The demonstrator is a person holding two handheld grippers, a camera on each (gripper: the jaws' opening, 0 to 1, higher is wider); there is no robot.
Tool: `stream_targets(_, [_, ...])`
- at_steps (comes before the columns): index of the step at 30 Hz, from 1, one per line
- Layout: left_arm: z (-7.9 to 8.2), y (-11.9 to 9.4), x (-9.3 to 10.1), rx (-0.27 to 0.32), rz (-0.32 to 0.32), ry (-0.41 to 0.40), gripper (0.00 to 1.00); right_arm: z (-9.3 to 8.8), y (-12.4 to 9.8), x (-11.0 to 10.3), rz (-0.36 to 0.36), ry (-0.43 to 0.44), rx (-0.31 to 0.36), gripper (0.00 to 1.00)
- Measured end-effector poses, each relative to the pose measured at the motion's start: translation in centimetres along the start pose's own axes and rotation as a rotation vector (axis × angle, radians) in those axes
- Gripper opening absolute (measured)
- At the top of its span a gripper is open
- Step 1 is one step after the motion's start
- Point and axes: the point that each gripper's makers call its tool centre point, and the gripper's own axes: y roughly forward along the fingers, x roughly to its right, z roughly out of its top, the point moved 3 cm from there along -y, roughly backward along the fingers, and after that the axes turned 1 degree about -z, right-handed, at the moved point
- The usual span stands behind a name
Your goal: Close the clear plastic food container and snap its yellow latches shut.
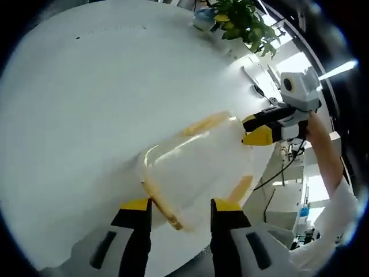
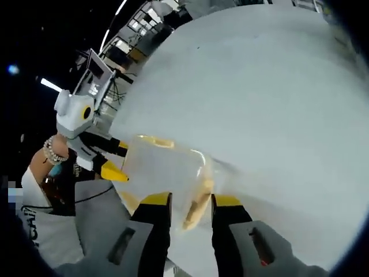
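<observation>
The clear plastic container [image 1: 196, 167] lies tilted on the white table [image 1: 86, 115], its lid on and yellow latches along its edges. My left gripper [image 1: 180, 206] straddles its near end, jaws narrowed against a yellow latch [image 1: 167, 212]. My right gripper [image 1: 253, 128] comes in from the right and clamps the far end. In the right gripper view the container [image 2: 167, 164] sits just ahead, with my right gripper [image 2: 192, 202] closed around another yellow latch [image 2: 196, 212]. The left gripper [image 2: 115, 158] holds the opposite end there.
A potted plant [image 1: 242, 20] stands at the table's far edge. The table's edge [image 1: 259, 173] runs close to the container, with the person's arm [image 1: 326, 156], cables and office furniture beyond it. Broad white tabletop [image 2: 277, 104] spreads out past the container.
</observation>
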Motion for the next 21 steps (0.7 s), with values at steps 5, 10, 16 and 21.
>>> stream_targets(5, [0.3,-0.1,-0.2,0.039,0.025,0.153,0.52,-0.3,-0.3,0.2,-0.025,-0.06,-0.004,0.29])
stream_targets(10, [0.3,-0.7,-0.5,0.057,0.056,0.249,0.54,0.1,-1.1,0.2,-0.04,-0.1,0.023,0.29])
stream_targets(16, [0.8,-1.3,0.2,0.109,0.039,0.364,0.66,2.0,-1.9,-0.7,-0.016,-0.238,0.103,0.36])
stream_targets(21, [1.0,-1.7,0.9,0.137,0.062,0.542,0.67,2.8,-2.1,-1.7,-0.019,-0.361,0.129,0.35])
